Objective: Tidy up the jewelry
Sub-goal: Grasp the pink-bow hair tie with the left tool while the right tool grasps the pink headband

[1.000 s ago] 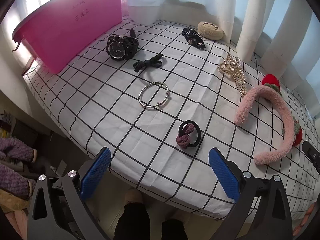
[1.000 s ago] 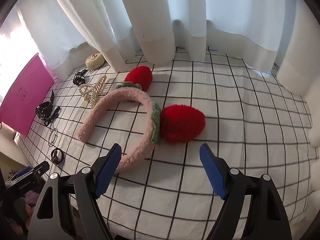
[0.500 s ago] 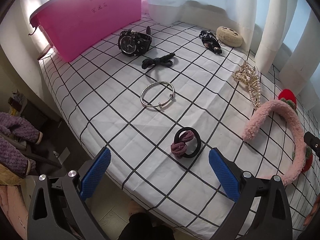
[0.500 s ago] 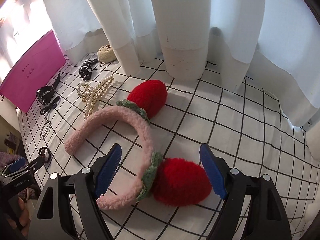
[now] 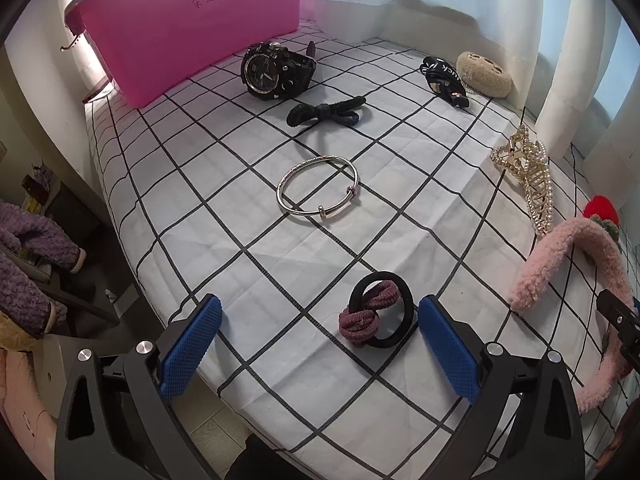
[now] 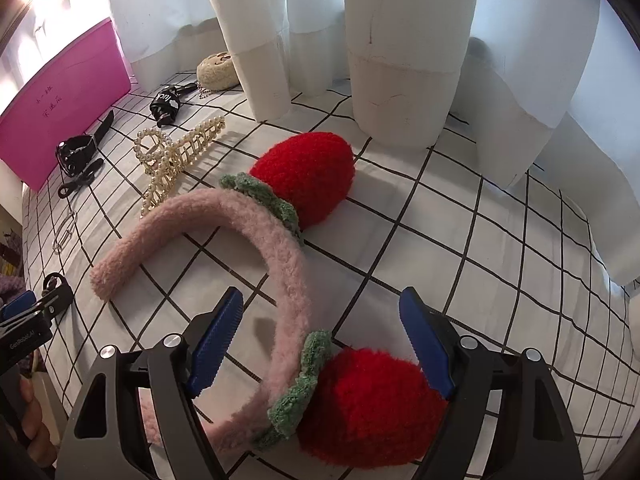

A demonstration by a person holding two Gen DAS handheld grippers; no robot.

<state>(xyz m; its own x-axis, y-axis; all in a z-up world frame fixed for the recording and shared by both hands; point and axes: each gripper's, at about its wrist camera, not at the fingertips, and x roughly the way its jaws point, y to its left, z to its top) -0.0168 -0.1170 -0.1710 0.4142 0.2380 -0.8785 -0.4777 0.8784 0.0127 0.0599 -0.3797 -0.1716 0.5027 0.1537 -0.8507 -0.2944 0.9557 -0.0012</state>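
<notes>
A pink fluffy headband (image 6: 280,248) with two red strawberry pompoms (image 6: 308,176) lies on the checked cloth. My right gripper (image 6: 320,336) stands open over it, the band and the near pompom (image 6: 368,404) between its blue pads without touching them. In the left wrist view my left gripper (image 5: 318,344) is open above a black hair tie with a mauve knot (image 5: 376,312), which lies close to the right pad. Beyond it lie a silver bangle (image 5: 318,184), a dark bow tie band (image 5: 326,114) and a black watch (image 5: 276,70). The headband (image 5: 580,264) shows at right.
A pink box (image 5: 192,24) stands at the table's far left. A pearl claw clip (image 5: 528,172), a black clip (image 5: 442,76) and a beige plush clip (image 5: 484,74) lie near the white curtain (image 6: 400,40). The table edge (image 5: 132,240) drops off at left, purple fluffy items below.
Both grippers have sunk closer to the cloth and rolled. The hair tie now sits between the left pads; the headband's near pompom has slid in between the right pads.
</notes>
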